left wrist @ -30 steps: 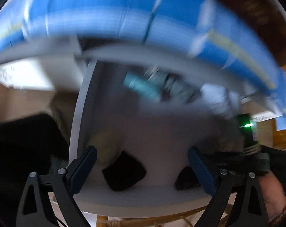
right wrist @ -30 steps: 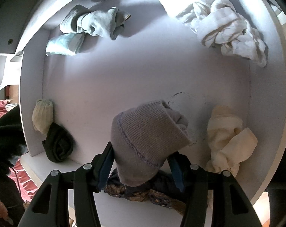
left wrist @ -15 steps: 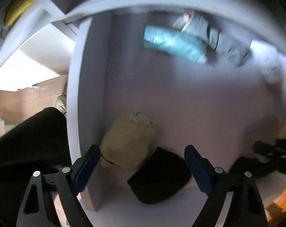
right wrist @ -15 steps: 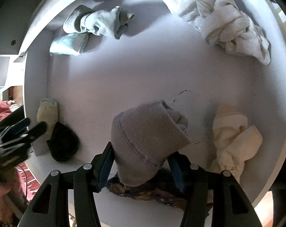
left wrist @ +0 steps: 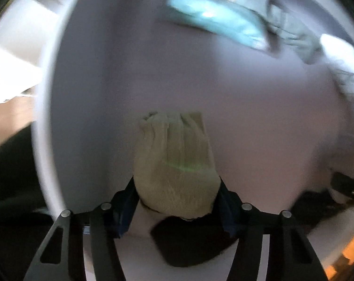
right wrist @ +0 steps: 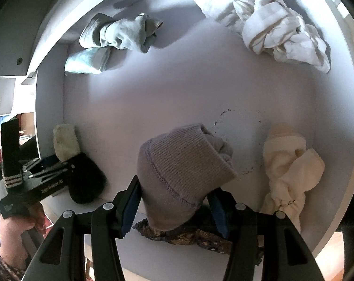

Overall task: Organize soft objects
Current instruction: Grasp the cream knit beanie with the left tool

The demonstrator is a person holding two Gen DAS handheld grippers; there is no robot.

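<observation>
The white drawer (right wrist: 350, 140) is the largest thing here, and its floor carries several groups of soft things. At the far right corner lies a pile of white socks (right wrist: 270, 28). At the far left there is a grey-green sock bundle (right wrist: 123, 35) with a light teal piece (right wrist: 87, 62) just beside it. Near the right wall sits a cream bundle (right wrist: 291, 168). These groups lie well apart, so in my judgement the sorting by colour is already partly done, but some pieces are not yet placed.

The right tool (right wrist: 174, 203) has its two sides pressed on a rolled grey sock (right wrist: 181, 171), which it holds above the drawer floor, over a dark patterned cloth (right wrist: 195, 236) at the near edge. This sock has no place yet.

At the left wall, the left tool (left wrist: 177, 201) points down and its jaws are closing around a pale yellow sock roll (left wrist: 177, 164); the roll is between them and the sides seem to touch it already. A black sock roll (right wrist: 85, 182) lies touching it, on the near side. I think these two rolls, the grey sock and the patterned cloth are what is left.
</observation>
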